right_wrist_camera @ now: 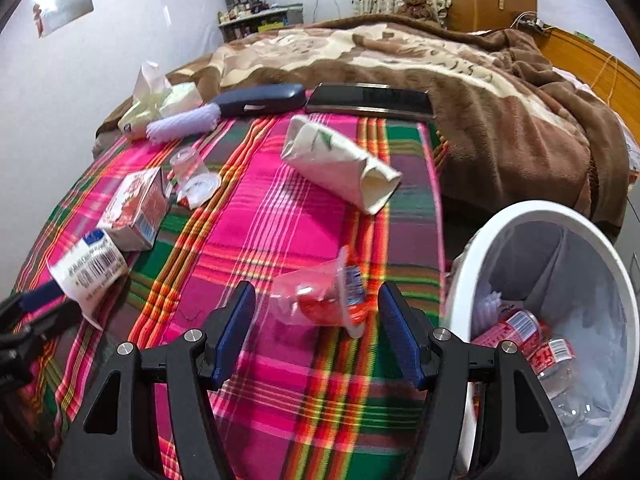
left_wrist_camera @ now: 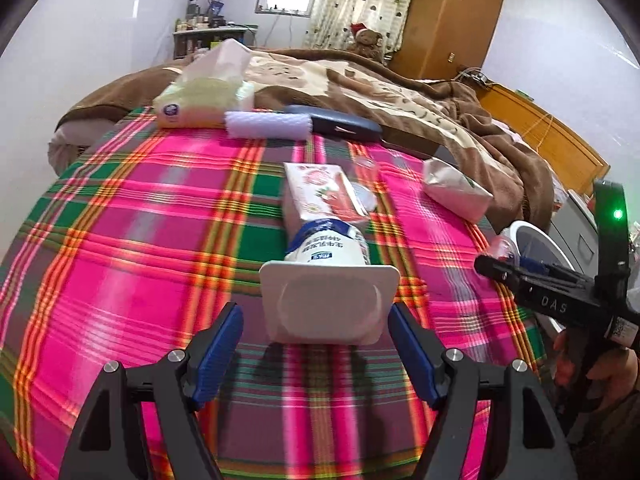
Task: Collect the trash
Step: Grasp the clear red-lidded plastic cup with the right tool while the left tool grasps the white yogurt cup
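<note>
Item: yogurt cup (left_wrist_camera: 329,298), lying on its side on the plaid cloth (left_wrist_camera: 132,240), base facing you; you are bracketing it with the left gripper (left_wrist_camera: 316,354), jaws released (nothing pinched). Right gripper (right_wrist_camera: 316,330), likewise released, is straddling a clear cup (right_wrist_camera: 316,300) beside the bin (right_wrist_camera: 472,264)

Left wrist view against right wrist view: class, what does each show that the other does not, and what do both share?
Only the left wrist view shows the yogurt cup's base and the right gripper's body. Only the right wrist view shows bottles inside the bin. Both show the plaid cloth, juice carton, tissue pack and teddy bear.
</note>
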The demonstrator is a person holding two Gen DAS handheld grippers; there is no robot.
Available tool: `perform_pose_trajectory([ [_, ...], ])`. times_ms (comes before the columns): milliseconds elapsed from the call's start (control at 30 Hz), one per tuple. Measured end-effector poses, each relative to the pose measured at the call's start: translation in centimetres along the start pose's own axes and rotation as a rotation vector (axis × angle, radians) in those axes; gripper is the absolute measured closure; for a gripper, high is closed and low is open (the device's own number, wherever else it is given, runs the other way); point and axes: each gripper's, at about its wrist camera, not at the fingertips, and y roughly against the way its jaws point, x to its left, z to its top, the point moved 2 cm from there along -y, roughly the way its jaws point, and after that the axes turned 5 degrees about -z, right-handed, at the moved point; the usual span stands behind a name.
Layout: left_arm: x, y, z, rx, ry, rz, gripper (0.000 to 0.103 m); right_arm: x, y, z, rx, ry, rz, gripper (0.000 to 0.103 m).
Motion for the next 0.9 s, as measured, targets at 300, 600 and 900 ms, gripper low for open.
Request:
perform_pose_trajectory([
  [300,0.8,1.4,0.6,-0.035,-0.002,-0.064,0.029,0.7,-0.1,0.1,0.001,0.001,0.019,0.047],
  [600,-0.4,-0.2,1.2,-0.015,-0.043,-0.090,0.016,1.1,-0.1,0.2,-0.008,0.000,0.017,0.059],
  [900,-2.2,-1.7,0.5,0.016,-0.076,-0.082,0.016,1.1,-0.1,0.2,-0.015,-0.013,0.023,0.059],
])
